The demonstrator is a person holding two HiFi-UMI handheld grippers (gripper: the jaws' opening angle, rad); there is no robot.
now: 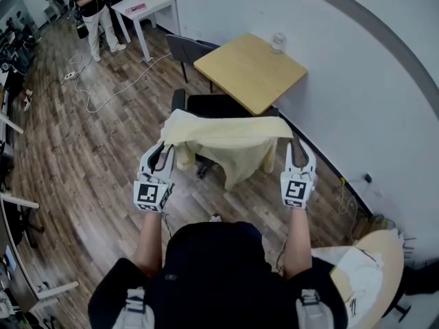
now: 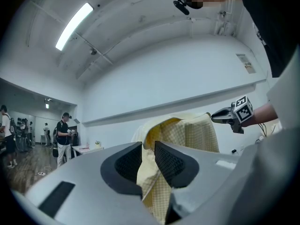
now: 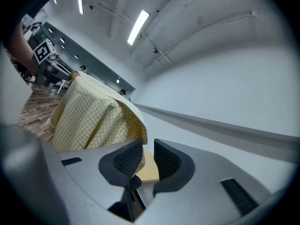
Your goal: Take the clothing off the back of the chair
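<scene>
Two grippers share the load. The pale yellow checked cloth garment [image 1: 233, 142] hangs stretched between them like a sheet, top edge roughly level, lower folds drooping in the middle.

Left gripper [image 1: 167, 149]: its own view shows the jaws nearly together with a fold of the garment [image 2: 197, 135] pinched between the pads and trailing below. Firm hold.

Right gripper [image 1: 296, 142]: the jaws stand narrow, and the garment [image 3: 93, 121] runs down into the gap against the near pad. It grips only by the edge, a thinner bite than the left one.

Black office chair [image 1: 212, 105]: it sits beyond and below the cloth, drawn up to the square light-wood table [image 1: 250, 70]. Part of its back shows at the garment's left shoulder. Whether the hanging hem touches the chair, the head view cannot settle.

Step in hand, as I judge it: the lift-away. The garment looks raised from the chair back and carried toward the person, above the wood-plank floor [image 1: 103, 156].

Next move calls for:
- keeping both grips closed, the right one especially
- drawing the cloth back and up until the hem clears the chair
- keeping the two grippers level so neither corner slips
</scene>
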